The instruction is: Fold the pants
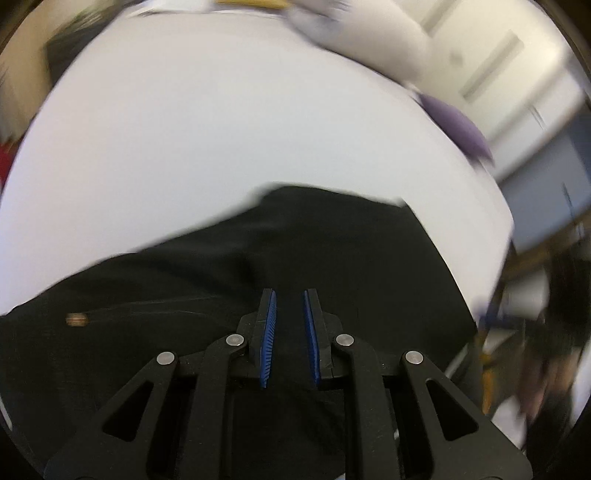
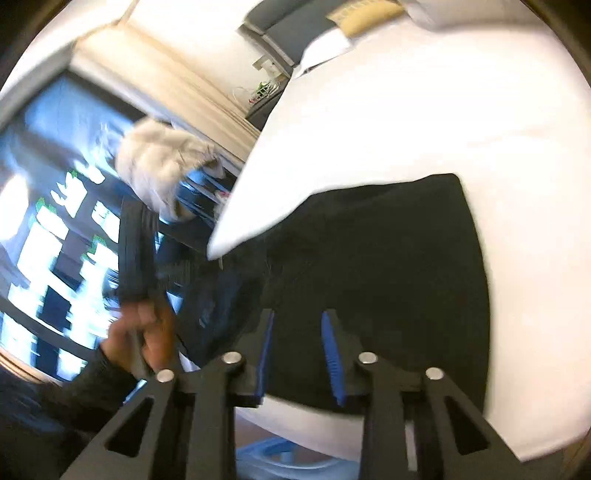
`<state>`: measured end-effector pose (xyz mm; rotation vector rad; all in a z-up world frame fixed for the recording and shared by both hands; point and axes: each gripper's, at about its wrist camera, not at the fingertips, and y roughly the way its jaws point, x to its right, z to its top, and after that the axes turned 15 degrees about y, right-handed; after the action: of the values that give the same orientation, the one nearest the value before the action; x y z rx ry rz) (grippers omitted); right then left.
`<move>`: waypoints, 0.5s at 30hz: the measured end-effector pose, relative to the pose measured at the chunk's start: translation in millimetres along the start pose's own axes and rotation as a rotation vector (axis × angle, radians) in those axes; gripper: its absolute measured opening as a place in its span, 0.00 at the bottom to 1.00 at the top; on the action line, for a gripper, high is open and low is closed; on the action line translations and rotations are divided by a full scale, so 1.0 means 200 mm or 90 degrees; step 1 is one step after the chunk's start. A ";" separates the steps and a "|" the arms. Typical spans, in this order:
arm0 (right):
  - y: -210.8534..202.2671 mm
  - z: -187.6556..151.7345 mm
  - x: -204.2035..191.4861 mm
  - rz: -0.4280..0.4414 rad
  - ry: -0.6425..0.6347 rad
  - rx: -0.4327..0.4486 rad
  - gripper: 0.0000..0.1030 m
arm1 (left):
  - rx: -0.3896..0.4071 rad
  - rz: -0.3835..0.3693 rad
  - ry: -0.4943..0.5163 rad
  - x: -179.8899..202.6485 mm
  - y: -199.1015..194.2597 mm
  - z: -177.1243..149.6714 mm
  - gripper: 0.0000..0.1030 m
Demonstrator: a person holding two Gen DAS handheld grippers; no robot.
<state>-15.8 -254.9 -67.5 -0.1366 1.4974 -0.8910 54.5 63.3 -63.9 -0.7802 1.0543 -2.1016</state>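
Black pants [image 1: 303, 251] lie on a white bed [image 1: 221, 122], folded into a compact block with a brass button [image 1: 76, 319] at the left. My left gripper [image 1: 290, 295] hovers over the near part of the pants, blue pads a small gap apart, nothing between them. In the right wrist view the pants [image 2: 388, 266] lie at the corner of the bed [image 2: 424, 110]. My right gripper [image 2: 297, 317] is open above their near edge, empty. Both views are motion-blurred.
A purple cloth [image 1: 458, 125] lies at the bed's far right edge, pillows [image 2: 369, 14] at its head. The person's other hand [image 2: 140, 332] holds the left gripper's handle beside the bed. A window [image 2: 55, 221] and a blue bin [image 2: 280, 461] are off the bed.
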 end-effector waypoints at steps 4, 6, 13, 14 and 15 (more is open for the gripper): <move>0.09 0.36 0.16 0.047 0.063 -0.049 0.28 | -0.059 0.018 0.055 0.15 0.16 -0.10 0.14; 0.17 0.46 0.20 0.048 0.071 -0.076 0.28 | -0.071 0.013 0.040 0.17 0.22 -0.16 0.14; 0.41 0.54 0.45 0.003 0.139 -0.133 0.10 | -0.051 0.041 0.081 0.23 0.20 -0.24 0.14; 0.41 0.51 0.48 0.015 0.150 -0.132 0.08 | -0.050 0.036 0.074 0.23 0.21 -0.22 0.14; 0.40 0.50 0.49 0.028 0.157 -0.130 0.07 | -0.049 0.029 0.068 0.22 0.20 -0.23 0.14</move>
<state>90.4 -299.6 -179.5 -0.1472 1.8141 -0.7377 5.5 31.3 -111.1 -0.6801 1.2039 -2.0935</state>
